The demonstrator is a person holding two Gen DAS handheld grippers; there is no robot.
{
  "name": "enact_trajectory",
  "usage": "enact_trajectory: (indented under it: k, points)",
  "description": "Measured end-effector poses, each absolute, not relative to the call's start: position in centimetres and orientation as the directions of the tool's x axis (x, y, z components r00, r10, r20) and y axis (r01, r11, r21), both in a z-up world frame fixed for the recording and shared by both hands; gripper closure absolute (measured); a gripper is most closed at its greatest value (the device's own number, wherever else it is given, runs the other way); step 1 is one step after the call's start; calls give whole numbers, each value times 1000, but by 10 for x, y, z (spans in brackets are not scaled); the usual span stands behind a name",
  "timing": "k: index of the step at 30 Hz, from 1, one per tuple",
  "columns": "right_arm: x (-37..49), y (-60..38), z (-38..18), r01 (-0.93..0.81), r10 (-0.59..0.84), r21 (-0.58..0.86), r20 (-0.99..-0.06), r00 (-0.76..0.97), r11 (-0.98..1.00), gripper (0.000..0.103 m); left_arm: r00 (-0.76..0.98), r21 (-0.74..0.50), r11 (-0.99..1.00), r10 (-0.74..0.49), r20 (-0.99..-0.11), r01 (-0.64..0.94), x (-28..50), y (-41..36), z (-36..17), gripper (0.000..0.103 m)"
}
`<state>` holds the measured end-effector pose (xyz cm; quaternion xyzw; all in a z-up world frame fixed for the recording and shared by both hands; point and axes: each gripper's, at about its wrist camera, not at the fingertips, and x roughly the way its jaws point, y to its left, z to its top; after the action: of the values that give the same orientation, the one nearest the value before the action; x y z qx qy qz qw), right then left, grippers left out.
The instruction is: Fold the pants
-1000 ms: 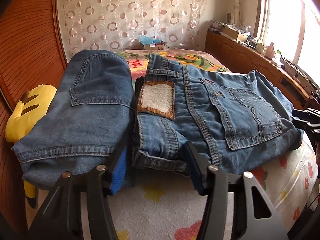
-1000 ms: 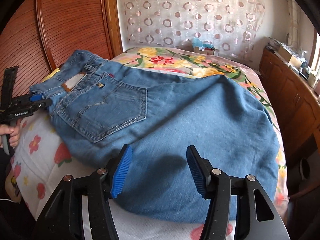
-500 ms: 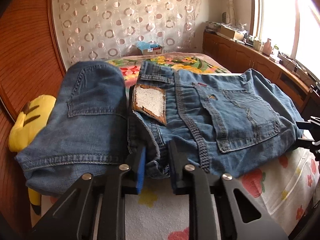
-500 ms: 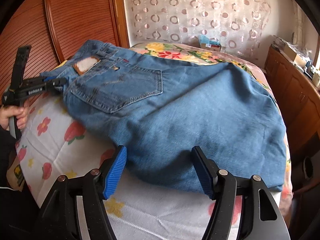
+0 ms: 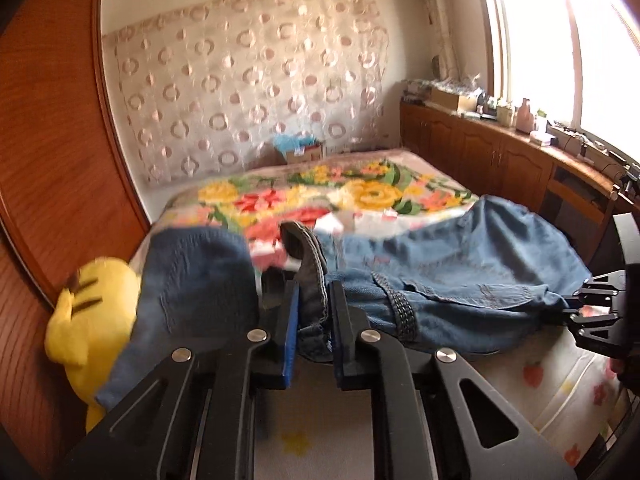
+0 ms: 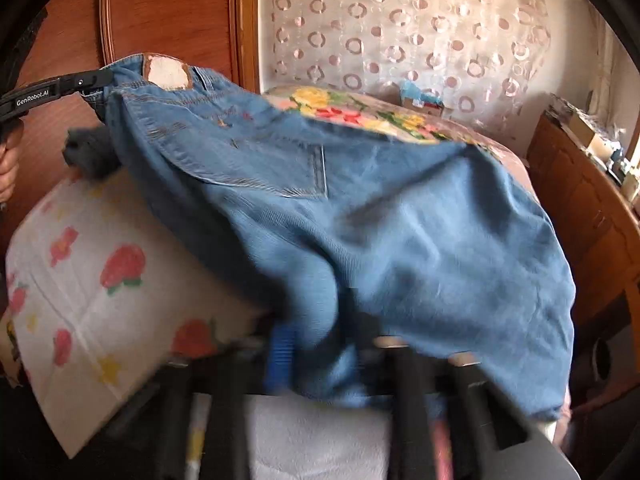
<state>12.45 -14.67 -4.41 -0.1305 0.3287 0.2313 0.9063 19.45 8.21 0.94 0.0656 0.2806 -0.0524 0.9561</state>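
Blue jeans (image 6: pixel 400 220) lie across the bed, waistband and leather patch (image 6: pixel 166 72) raised at the left. My left gripper (image 5: pixel 314 300) has its jaws closing, its pads pressed on a bunched fold of the waistband held above the sheet. It also shows in the right wrist view as a black tool (image 6: pixel 60 86) in a hand. My right gripper (image 6: pixel 320 332), blurred, has its jaws closing with the near denim edge pinched between its pads (image 6: pixel 280 356). In the left wrist view the jeans (image 5: pixel 460 280) stretch to the right gripper (image 5: pixel 592 308).
A second folded pair of jeans (image 5: pixel 196 280) rests beside a yellow plush toy (image 5: pixel 80 320) against the wooden panel (image 5: pixel 60 160). A floral blanket (image 5: pixel 360 192) covers the far bed. Wooden cabinets (image 5: pixel 480 152) line the right wall under the window.
The left gripper shut on the waistband and rose, lifting it off the bed. The right gripper pushed into the near edge of the jeans and shut on it.
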Motion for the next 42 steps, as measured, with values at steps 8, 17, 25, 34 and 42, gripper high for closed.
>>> enact_trajectory:
  k: [8,17,25,34,42]
  points:
    - [102,-150,17,-481,367,-108,-510,778,870,92,903,118,988,-37,-429,96,180,90,72,88]
    - [44,-115,43,-566,462,-150,-432,775,810,92,929,108,994,48,-367,-8,122,142,90,88]
    - [23,-91,-31,-631,506,-53,-549,666,774,91,847,43,999,51,-529,-33,72,167,10,88]
    - [47,-108,-48,-621,523,49,-593,612,782,68,795,20,1000,23,-606,-14,47,156,-26,81]
    - [17,-134,-22,-595,517,43,-549,657,803,54,838,2,1000,14,-545,-15,27,159,0,30]
